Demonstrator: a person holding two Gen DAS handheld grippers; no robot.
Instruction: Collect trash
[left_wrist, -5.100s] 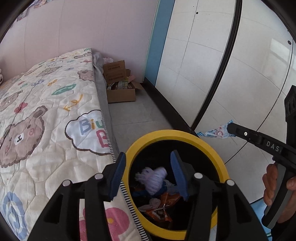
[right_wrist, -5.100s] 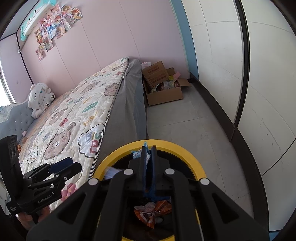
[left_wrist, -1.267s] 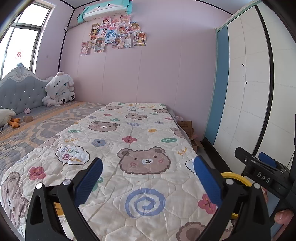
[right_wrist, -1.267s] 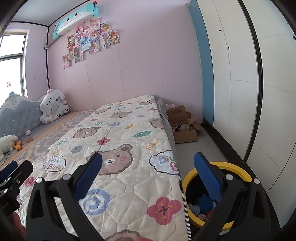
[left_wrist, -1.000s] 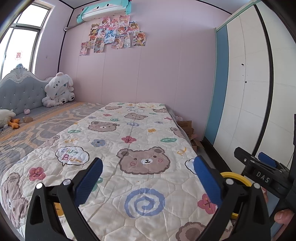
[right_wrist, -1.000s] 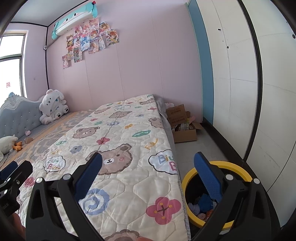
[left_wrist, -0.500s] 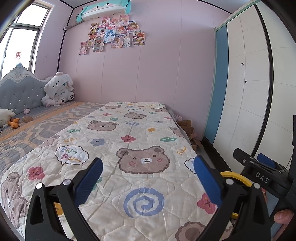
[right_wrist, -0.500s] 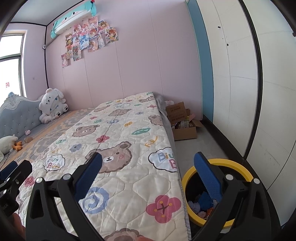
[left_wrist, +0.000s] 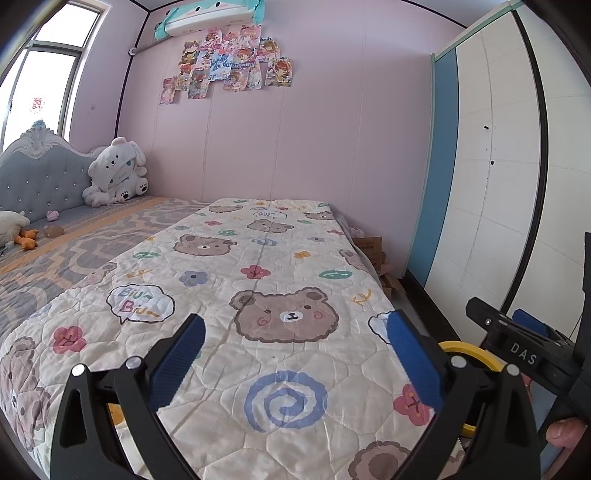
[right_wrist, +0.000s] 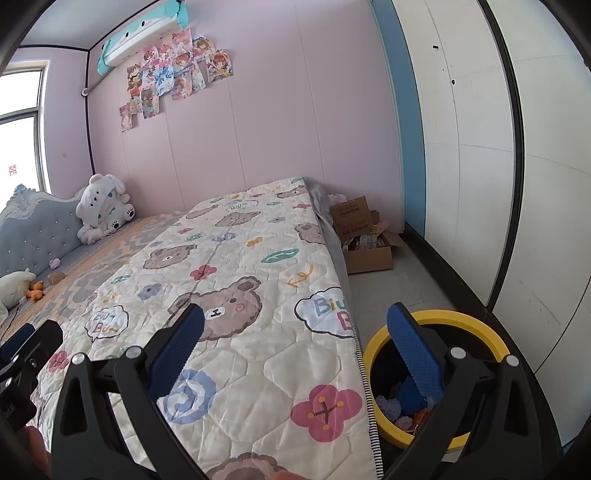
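Jaws on both grippers stand wide apart with nothing between them. Left gripper (left_wrist: 295, 354) hangs over the near end of the quilt (left_wrist: 258, 295), right gripper (right_wrist: 295, 350) over the quilt's right edge, where a striped hem drops to the floor (right_wrist: 402, 291). Just beside that edge, touching the bed's side, sits the yellow-rimmed bin (right_wrist: 443, 317) with trash (right_wrist: 391, 406) in its bottom. Beyond it a bare floor strip runs between bed and wardrobe (right_wrist: 554, 184) to a cardboard box (right_wrist: 365, 236) against the far wall. Further off, a plush toy (left_wrist: 114, 173) leans on the headboard (left_wrist: 37, 177).
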